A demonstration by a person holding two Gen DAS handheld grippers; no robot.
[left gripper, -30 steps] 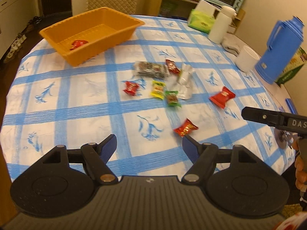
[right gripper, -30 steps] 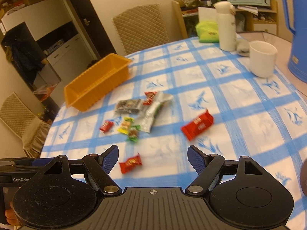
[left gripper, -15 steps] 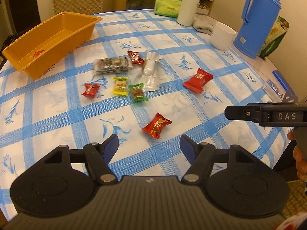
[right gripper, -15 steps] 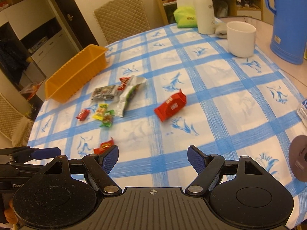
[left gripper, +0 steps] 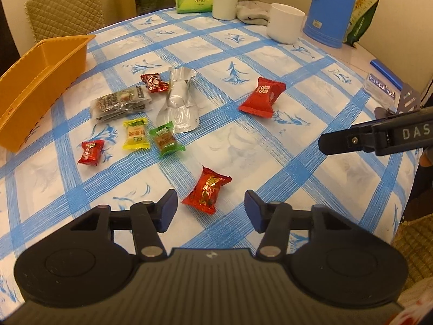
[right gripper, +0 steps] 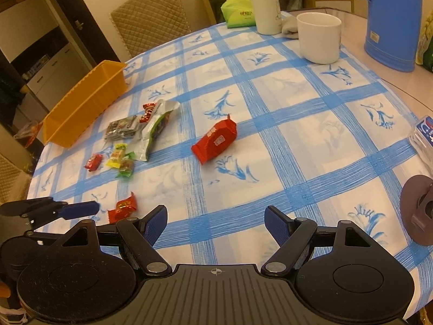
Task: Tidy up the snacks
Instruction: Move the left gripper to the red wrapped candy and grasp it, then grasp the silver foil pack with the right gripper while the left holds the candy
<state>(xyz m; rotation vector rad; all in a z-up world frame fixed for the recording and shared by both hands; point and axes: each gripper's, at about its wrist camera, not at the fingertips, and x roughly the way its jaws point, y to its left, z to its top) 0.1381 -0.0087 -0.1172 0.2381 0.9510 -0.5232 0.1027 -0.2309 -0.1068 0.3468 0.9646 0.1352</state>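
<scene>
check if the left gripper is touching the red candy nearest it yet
Apart. In the left wrist view the left gripper has tablecloth showing between each fingertip and the red candy; its jaws have just been closing.

Wrapped snacks (left gripper: 135,113) scattered flat on checked cloth, red candy (left gripper: 207,189) nearest, orange basket (left gripper: 32,81) at left

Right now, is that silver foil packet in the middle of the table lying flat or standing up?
Lying flat. The silver foil packet rests lengthwise on the tablecloth, its crumpled top end pointing toward the far side.
</scene>
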